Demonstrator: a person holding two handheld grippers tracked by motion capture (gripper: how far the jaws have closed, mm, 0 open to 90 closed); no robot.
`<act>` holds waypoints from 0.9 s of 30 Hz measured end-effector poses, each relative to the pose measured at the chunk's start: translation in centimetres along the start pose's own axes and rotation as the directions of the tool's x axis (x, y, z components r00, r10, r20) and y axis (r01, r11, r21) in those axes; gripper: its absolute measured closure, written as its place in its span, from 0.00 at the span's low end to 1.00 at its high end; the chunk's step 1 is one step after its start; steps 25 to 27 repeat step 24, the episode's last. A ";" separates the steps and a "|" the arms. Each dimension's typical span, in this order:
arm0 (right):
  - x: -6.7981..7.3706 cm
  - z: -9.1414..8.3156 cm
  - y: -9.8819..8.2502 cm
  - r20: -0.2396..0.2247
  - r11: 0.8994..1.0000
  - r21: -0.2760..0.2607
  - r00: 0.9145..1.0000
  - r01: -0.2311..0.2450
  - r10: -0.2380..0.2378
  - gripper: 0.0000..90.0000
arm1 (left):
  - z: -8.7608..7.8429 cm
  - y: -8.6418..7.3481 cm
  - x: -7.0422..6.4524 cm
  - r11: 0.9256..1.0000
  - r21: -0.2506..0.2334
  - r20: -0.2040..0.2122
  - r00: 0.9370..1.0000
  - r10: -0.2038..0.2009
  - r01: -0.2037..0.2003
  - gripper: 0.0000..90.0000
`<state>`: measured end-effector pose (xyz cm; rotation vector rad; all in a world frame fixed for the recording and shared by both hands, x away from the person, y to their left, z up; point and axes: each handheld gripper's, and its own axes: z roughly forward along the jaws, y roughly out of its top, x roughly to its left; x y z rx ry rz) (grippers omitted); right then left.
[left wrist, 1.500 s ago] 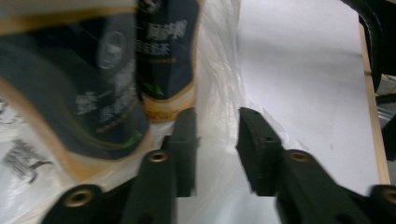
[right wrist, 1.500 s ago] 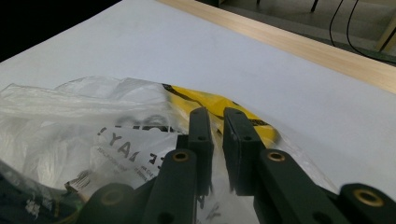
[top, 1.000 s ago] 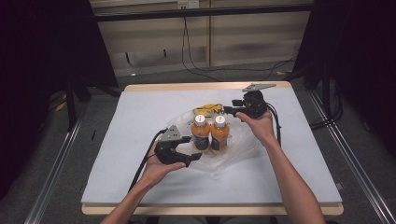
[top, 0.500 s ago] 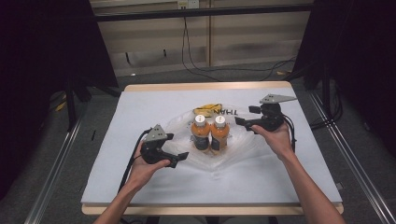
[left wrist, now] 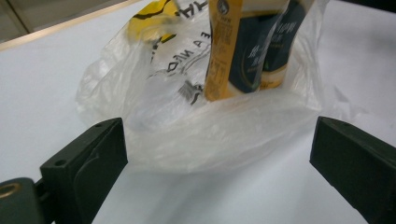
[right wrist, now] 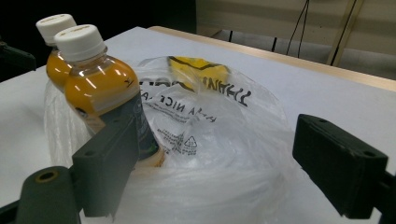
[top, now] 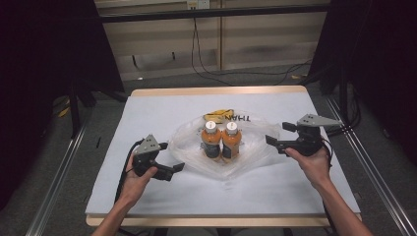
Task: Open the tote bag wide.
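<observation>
Both hands sit back with nothing held: left gripper (top: 173, 168) and right gripper (top: 279, 133) have jaws just spread wide, either side of the plastic bag (top: 255, 147). Two orange bottles (top: 222, 140) stand upright mid-bench, looks like inside it. Grab the rim film only, lift both sides evenly.

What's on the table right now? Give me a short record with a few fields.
Surface: white-covered table
Bottles: two orange-drink bottles with white caps, upright, side by side
Bag: clear plastic bag with black print, spread flat under and around the bottles
Left gripper: jaws open, just been opening, nothing between them, off the bag's left edge
Right gripper: jaws open, just been opening, nothing between them, at the bag's right edge
</observation>
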<state>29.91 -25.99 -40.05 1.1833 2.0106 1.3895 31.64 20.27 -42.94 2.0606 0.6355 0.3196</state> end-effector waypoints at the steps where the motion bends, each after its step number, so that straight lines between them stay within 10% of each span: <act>1: 0.1 -0.4 -0.1 0.002 1.000 0.002 1.000 0.006 -0.006 0.16 | -0.2 -0.2 0.0 1.000 -0.002 -0.009 1.000 0.007 -0.007 0.04; 27: 0.0 -7.1 -6.3 0.103 0.996 -0.031 0.991 -0.082 0.085 0.13 | -5.7 -6.2 1.2 0.992 -0.044 -0.140 0.982 -0.125 0.120 0.04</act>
